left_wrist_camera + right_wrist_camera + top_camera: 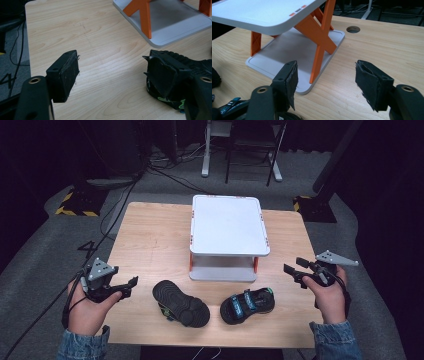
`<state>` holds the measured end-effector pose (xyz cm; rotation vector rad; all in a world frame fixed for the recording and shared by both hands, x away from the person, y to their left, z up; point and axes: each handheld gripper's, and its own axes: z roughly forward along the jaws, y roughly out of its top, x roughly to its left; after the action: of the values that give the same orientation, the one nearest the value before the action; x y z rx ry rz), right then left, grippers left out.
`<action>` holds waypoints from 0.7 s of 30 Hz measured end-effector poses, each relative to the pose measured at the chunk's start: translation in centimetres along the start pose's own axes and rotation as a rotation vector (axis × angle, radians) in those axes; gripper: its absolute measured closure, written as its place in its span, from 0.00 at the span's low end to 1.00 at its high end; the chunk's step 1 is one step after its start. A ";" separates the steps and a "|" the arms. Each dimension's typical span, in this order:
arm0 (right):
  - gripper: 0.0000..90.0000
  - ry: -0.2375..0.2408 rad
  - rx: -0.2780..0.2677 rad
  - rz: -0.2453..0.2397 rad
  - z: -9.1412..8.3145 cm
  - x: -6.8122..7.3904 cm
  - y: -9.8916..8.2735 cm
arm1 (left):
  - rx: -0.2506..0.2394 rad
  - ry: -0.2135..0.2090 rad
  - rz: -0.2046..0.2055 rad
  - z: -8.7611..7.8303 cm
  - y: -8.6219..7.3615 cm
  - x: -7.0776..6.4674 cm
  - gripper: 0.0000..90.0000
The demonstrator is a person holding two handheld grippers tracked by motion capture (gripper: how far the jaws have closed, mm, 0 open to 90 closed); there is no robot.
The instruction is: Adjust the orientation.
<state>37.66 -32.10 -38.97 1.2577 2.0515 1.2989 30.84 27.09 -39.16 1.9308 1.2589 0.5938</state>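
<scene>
From the high view, you held the left tongs at the near left of the bench, apart and gripping nothing, aimed right toward the left sandal. That sandal lay sole-up near the front edge, just left of the right sandal, which sat upright with its blue straps showing. Your right tongs hovered at the near right, also apart and empty, pointing left toward the upright sandal. The white rack stood behind both sandals in the middle of the bench. With one hand on each side, you seemed set to take one sandal apiece, probably to put them on the rack.

In the left gripper view, your left tongs stood wide over bare wood, and the overturned sandal lay close behind the right-hand jaw, not between the pads. The rack's lower shelf and an orange leg sat farther off.

In the right gripper view, your right tongs were spread with nothing between them, facing the rack and its orange braces. A strap of the right sandal peeked in at the lower left, below the jaws, so you likely needed to dip lower to catch it.
</scene>
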 end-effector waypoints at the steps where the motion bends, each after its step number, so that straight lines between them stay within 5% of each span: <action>1: 0.39 -0.001 0.002 0.005 0.1 0.0 0.0 | 0.016 0.001 0.002 0.1 0.0 0.0 0.29; 16: 0.39 0.031 0.042 -0.004 0.7 0.7 -0.2 | 0.008 -0.060 0.004 -0.3 -0.2 -0.8 0.30; 21: 0.39 0.038 0.043 -0.004 1.0 0.8 0.1 | 0.029 -0.092 0.048 -0.3 -0.4 -1.9 0.31</action>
<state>38.00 -30.94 -39.25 1.2564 2.1177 1.2930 29.64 25.59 -39.29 1.9936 1.1728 0.5077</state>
